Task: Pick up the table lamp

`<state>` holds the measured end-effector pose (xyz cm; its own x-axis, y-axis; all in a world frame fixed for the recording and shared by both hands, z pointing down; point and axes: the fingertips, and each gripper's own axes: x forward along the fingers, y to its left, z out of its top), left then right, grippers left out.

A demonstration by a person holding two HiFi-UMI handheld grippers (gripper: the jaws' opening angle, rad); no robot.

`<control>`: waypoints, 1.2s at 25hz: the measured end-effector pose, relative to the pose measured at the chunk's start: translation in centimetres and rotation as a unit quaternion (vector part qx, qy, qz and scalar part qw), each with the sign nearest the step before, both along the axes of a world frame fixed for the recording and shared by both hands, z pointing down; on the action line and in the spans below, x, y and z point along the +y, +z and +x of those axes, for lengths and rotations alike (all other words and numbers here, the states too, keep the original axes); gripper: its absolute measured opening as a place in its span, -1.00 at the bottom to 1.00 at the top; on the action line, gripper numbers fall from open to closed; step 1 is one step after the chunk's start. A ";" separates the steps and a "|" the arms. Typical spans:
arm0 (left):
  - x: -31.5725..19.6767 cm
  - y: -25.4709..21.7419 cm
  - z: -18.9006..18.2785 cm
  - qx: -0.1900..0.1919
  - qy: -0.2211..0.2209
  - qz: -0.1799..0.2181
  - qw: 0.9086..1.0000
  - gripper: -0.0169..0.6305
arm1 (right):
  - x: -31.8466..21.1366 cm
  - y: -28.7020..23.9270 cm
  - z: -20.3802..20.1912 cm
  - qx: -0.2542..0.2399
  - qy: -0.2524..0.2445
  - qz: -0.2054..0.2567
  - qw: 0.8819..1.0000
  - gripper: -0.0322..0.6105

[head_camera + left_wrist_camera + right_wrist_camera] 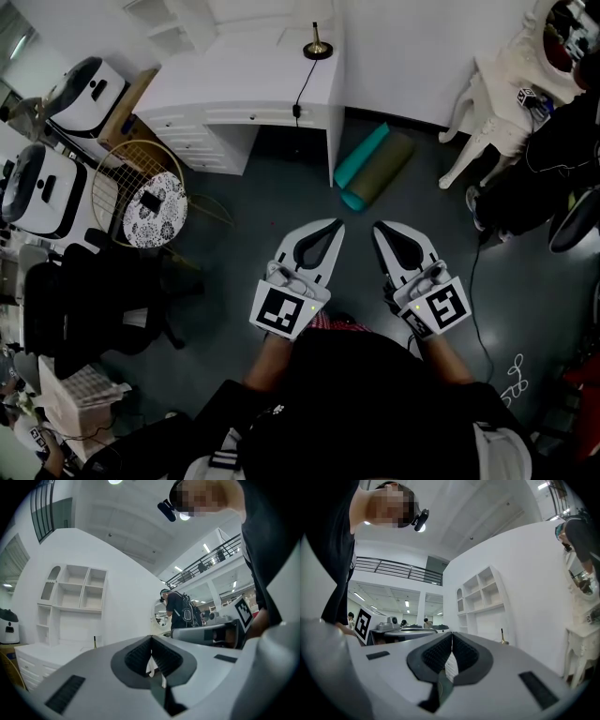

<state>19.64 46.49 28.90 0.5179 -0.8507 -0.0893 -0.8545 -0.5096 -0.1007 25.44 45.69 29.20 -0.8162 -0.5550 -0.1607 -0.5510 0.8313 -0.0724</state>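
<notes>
Closest in, below the person's dark top, the left hand-held gripper [335, 224] and the right hand-held gripper [379, 227] sit side by side over the dark grey floor [281, 202]. Each is a smooth pale-grey wedge with a black-and-white marker cube at its rear. Both gripper views show the ribbed black pads pressed together with nothing between them. Both point toward the white counter [244, 80]. To the left stand a black office chair [84, 300] and a round gold wire frame [117, 178] with a round black-and-white patterned pad [159, 211] leaning against it. Ahead and slightly right, a teal rolled mat [361, 155] and an olive rolled mat [382, 169] lie on the floor, touching each other, at the counter's right corner. The floor straight ahead of the jaws is open. To the far right is a white chair with carved curved legs [483, 117], with dark items beside it. The counter is matt white with drawers along its front. The table lamp [317, 47] stands upright near the counter's back right corner, well apart from both jaws: a slim dark stem on a shiny brass round base. Its black cord [302, 89] runs across the top and over the front edge. A white open shelf unit [173, 23] rises behind the counter's left part.
</notes>
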 end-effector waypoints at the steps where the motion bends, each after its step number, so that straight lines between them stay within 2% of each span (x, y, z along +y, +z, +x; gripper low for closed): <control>1: -0.2 -0.1 -0.1 0.002 0.000 -0.001 1.000 -0.93 | -0.2 0.0 -0.1 0.000 0.000 0.000 1.000 -0.85; 7: -2.7 0.1 -1.0 0.006 0.005 0.000 1.000 -0.93 | -1.9 0.1 -1.3 -0.001 -0.010 -0.012 1.000 -0.85; 13: -6.1 0.4 -3.1 0.008 0.020 0.002 1.000 -0.93 | -5.5 -0.1 -3.0 0.000 0.016 0.004 1.000 -0.85; 19: -10.2 0.7 -5.8 0.001 0.039 0.003 0.999 -0.93 | -9.2 0.5 -6.0 -0.001 0.021 -0.018 1.000 -0.85; 30: -17.1 1.1 -11.7 0.002 0.072 -0.004 0.997 -0.93 | -15.8 0.8 -12.2 0.008 0.050 -0.024 0.998 -0.85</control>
<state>7.90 29.38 30.00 0.6340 -0.7685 -0.0863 -0.7731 -0.6274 -0.0927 13.22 29.86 30.00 -0.7587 -0.6405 -0.1194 -0.6322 0.7680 -0.1024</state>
